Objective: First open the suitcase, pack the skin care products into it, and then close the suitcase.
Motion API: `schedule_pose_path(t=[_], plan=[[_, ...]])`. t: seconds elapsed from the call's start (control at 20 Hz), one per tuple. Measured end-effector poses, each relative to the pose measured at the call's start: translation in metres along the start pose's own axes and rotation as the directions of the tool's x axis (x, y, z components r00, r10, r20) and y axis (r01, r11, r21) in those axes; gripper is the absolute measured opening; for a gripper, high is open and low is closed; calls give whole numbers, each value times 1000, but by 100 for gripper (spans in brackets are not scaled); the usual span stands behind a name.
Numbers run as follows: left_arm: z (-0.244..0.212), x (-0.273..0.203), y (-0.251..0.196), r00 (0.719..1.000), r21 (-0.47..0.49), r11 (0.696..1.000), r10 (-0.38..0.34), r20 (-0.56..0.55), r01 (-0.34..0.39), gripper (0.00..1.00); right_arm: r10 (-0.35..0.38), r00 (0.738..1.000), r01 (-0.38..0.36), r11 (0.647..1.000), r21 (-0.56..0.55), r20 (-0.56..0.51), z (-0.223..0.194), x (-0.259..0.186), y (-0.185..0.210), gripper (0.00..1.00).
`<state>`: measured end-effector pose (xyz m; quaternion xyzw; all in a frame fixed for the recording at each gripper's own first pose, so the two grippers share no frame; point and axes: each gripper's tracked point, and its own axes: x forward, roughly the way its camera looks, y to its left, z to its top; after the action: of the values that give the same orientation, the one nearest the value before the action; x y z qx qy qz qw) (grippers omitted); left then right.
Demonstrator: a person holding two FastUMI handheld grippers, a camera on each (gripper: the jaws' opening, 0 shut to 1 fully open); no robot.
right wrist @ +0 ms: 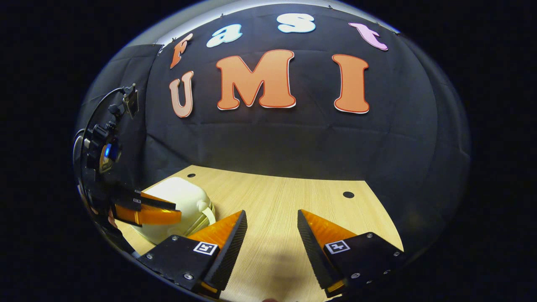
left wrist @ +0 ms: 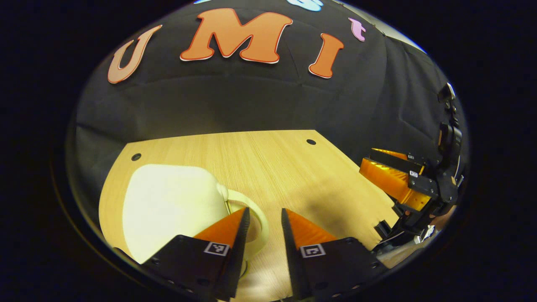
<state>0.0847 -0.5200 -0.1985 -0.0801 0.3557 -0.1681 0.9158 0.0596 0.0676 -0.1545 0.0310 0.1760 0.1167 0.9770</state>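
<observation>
A small cream-white suitcase (left wrist: 170, 205) lies closed on the wooden table (left wrist: 272, 167) at the left of the left gripper view, its pale handle (left wrist: 256, 218) curving toward me. My left gripper (left wrist: 265, 218) is open just right of that handle, its left finger overlapping it, nothing held between the fingers. In the right gripper view the suitcase (right wrist: 180, 201) lies at the left, and my right gripper (right wrist: 272, 220) stands open over bare wood to its right. The left gripper (right wrist: 147, 212) hovers over the suitcase there. The right gripper (left wrist: 394, 178) hangs at the right edge.
The black cloth wall (right wrist: 293, 142) closes off the back of the table. Small dark holes (left wrist: 311, 141) (right wrist: 348, 194) mark the tabletop near its far corners. The table's right edge (left wrist: 356, 167) runs diagonally under the right gripper.
</observation>
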Motion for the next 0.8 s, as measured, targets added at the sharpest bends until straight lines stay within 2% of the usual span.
schedule_pose_path(t=[0.05, 0.25, 0.45, 0.55, 0.75, 0.8], plan=[[5, -1, 0, 1000, 23, 1000, 16, 22, -17, 62, -3, 1000, 3, 1000, -6, 12, 3, -1, -1, 78], [39, -2, -3, 985, 53, 994, 83, 151, -92, 77, -5, 998, 7, 1000, -29, 67, 21, -3, 3, 78], [61, -16, 3, 941, 23, 983, 170, 293, -185, 86, -6, 990, 13, 999, -45, 141, 45, -4, 6, 80], [61, -20, 5, 933, 3, 979, 192, 304, -203, 93, -24, 985, 36, 997, -68, 169, 50, -3, 3, 80], [74, -21, 8, 894, -47, 964, 261, 365, -262, 92, -17, 981, 32, 997, -76, 191, 54, -4, 7, 80], [77, -19, 6, 891, -56, 966, 254, 377, -252, 92, -16, 982, 31, 997, -75, 191, 53, -4, 6, 81]])
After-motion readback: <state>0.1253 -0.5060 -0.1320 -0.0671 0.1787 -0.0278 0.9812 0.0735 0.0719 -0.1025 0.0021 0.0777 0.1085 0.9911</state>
